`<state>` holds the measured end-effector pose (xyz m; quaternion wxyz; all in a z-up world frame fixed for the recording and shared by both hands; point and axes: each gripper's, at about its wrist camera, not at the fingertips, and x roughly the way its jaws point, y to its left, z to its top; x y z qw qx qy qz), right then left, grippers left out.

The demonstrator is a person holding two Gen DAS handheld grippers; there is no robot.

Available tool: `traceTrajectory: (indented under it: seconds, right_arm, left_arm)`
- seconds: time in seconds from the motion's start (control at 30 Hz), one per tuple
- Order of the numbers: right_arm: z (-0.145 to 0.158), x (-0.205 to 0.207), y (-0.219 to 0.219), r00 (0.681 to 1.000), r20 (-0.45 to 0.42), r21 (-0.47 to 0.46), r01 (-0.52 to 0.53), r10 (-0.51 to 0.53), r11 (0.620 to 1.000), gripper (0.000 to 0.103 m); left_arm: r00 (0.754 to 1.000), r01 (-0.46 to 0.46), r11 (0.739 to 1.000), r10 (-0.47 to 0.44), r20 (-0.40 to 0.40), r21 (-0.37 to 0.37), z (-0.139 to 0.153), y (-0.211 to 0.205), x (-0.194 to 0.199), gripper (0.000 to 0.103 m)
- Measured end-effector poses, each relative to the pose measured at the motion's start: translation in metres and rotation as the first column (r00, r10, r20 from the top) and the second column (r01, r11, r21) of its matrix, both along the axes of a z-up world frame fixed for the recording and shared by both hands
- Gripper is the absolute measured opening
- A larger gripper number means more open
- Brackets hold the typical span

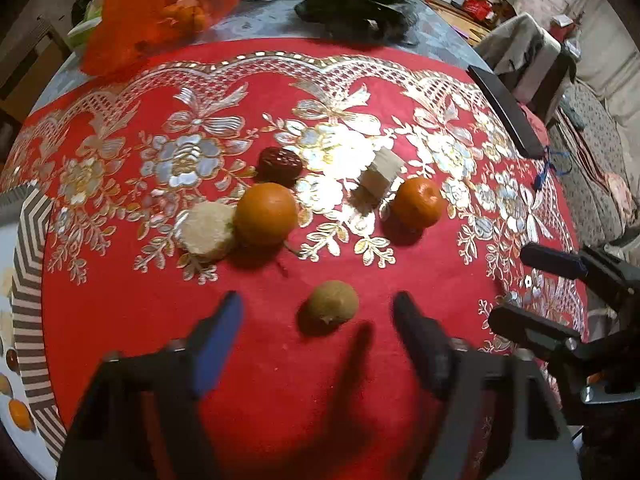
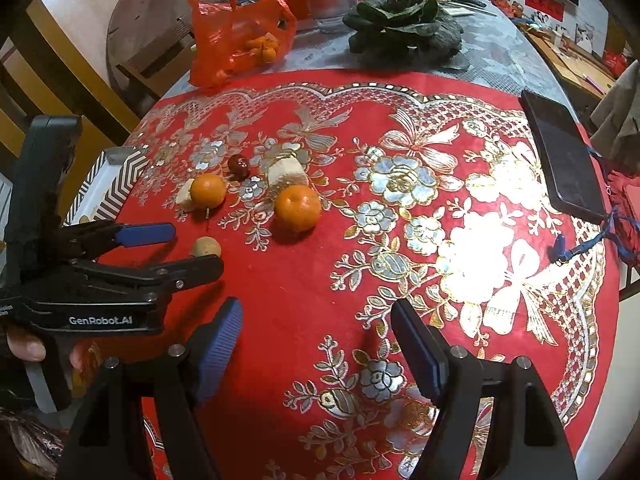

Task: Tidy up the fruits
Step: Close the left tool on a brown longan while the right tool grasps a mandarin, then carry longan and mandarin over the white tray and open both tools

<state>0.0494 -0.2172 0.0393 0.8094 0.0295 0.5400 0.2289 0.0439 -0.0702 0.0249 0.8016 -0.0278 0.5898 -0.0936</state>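
Here the left claw [image 1: 318,312] points steeply down at the round desk [image 2: 500,40], its blue-padded jaws parted to either side of a small tan round fruit [image 1: 329,306] lying on the red cloth with gold and silver flowers [image 1: 280,380]. The pads stand clear of the fruit on both sides, touching nothing. Just beyond it lie a smooth orange mandarin [image 1: 266,213] touching a pale, rough peeled fruit piece [image 1: 207,230] on its left, with a dark red wrinkled date [image 1: 280,165] behind them. To the right stands a white cut chunk [image 1: 380,176] beside a second orange mandarin [image 1: 418,202]. The right claw [image 2: 316,336] hangs wide apart over bare cloth, empty. A black phone [image 2: 564,160] lies at the cloth's right edge. At the far side sit an orange plastic bag of mandarins [image 2: 236,36] and dark leafy greens [image 2: 404,24]. A striped tray [image 1: 34,272] shows at the left.
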Motion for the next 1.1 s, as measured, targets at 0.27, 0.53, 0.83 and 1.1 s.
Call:
traceTrajectory:
  seconds: [0.27,0.53,0.83,1.1]
  right_arm:
    - [0.003,0.008,0.003,1.0,0.02,0.017,-0.019,0.019,1.0,0.081]
    - [0.002,0.034,0.03,0.992,0.081,-0.004,-0.097,0.097,0.995,0.08]
    - [-0.014,0.057,0.056,0.977,0.104,-0.099,-0.174,0.185,0.98,0.039]
    - [-0.005,0.044,0.054,0.976,0.111,-0.125,-0.176,0.19,0.976,0.036]
  left_arm:
    - [1.0,0.021,1.0,-0.021,0.014,0.008,0.0,-0.001,-0.001,0.025]
    - [1.0,0.006,1.0,-0.006,0.027,0.019,0.006,0.011,-0.006,0.025]
    - [0.999,-0.024,0.999,0.023,0.034,0.025,0.013,0.027,-0.015,0.025]
    - [0.998,-0.056,0.998,0.055,0.034,0.022,0.015,0.041,-0.019,0.025]
